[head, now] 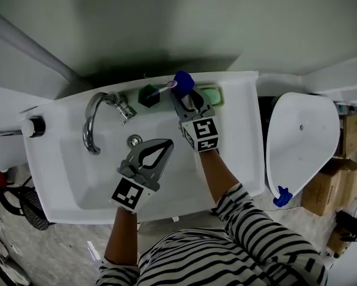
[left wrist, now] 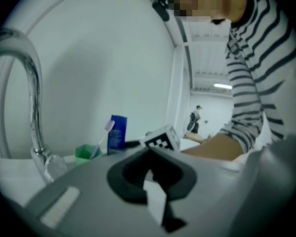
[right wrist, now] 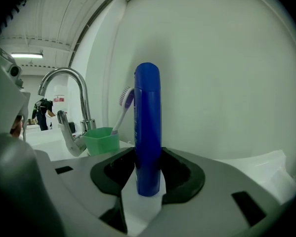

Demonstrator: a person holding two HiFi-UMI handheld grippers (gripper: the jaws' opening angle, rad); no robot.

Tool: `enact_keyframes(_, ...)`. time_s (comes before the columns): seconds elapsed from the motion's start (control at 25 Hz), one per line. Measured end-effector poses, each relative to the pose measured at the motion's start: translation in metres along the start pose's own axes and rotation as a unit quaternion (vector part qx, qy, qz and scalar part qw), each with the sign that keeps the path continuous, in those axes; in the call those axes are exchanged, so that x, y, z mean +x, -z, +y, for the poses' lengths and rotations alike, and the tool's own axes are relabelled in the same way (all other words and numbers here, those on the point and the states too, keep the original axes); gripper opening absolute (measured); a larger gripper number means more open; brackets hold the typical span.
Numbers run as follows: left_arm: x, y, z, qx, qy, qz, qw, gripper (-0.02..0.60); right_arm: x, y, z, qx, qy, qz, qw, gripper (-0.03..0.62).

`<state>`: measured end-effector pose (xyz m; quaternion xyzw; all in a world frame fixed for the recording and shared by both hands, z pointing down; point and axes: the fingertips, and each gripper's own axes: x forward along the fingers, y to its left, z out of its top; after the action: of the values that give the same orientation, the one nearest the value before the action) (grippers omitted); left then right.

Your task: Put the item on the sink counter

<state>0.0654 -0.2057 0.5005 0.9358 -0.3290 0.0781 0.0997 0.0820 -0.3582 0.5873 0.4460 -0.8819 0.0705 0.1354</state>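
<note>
A tall blue tube (right wrist: 148,127) stands upright between the jaws of my right gripper (right wrist: 148,177), which is shut on it. From the head view the blue tube (head: 183,82) and right gripper (head: 186,97) are over the back ledge of the white sink (head: 53,177). Whether the tube's base touches the ledge is hidden. A green cup (right wrist: 101,139) holding a toothbrush (right wrist: 124,105) sits just left of the tube. My left gripper (head: 166,145) hangs shut and empty over the basin. In the left gripper view the blue tube (left wrist: 117,132) shows beyond the shut left gripper (left wrist: 150,157).
A curved chrome faucet (head: 93,124) rises at the sink's back left, with the drain (head: 134,140) beside it. A pale green dish (head: 213,94) lies on the ledge right of the tube. A white oval fixture (head: 300,142) and cardboard boxes (head: 333,183) stand to the right.
</note>
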Motion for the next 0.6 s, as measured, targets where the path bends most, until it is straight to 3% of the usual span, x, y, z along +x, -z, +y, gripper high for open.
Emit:
enact_keyframes(0.32,-0.0004,-0.0018,0.0026,-0.004,-0.011,-0.004,0.9999,0.006,0.0008,-0.002,0.0022,-0.008,-0.016,0.007,1.0,0.166)
enact_keyframes(0.6,-0.0002,-0.0057,0.0081,-0.011,-0.028,-0.005,0.9996,0.006,-0.0043,-0.0081,0.0013,-0.011,-0.025,0.008,1.0,0.209)
